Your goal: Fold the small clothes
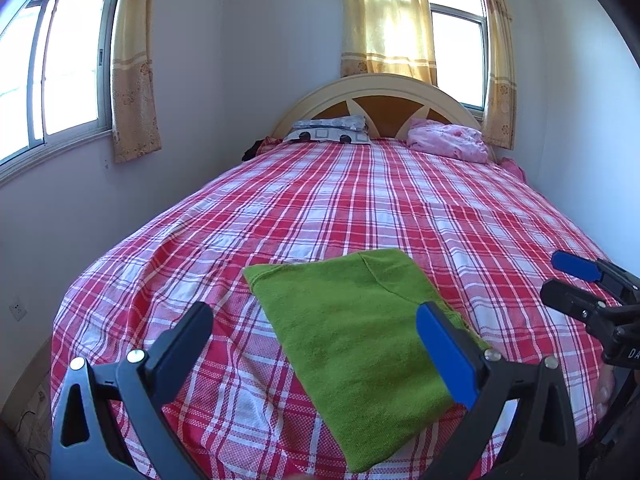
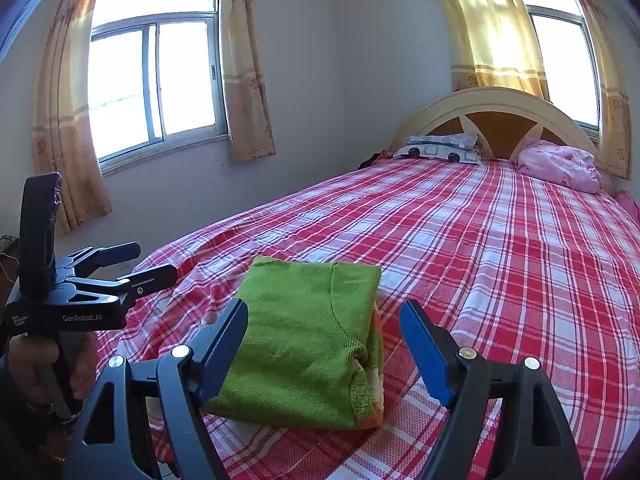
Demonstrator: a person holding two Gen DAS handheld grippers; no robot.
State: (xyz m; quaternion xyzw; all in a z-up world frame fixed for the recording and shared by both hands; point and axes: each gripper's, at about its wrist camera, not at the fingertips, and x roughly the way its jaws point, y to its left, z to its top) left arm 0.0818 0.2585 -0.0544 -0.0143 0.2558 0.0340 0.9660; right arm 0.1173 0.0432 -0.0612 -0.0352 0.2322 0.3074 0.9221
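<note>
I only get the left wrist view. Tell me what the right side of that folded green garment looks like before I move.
Observer: The green garment is stacked in layers, and orange and white fabric peeks out at its right edge.
Operator: Check my left tongs from outside.
Observer: The left tongs are open and empty, over the bed's left edge, apart from the garment.
Operator: Now the right tongs.
Observer: The right tongs are open, with both pads bare.

Plaid bed (image 1: 360, 200), curtained windows (image 2: 156, 80), white walls (image 1: 248, 60)
</note>
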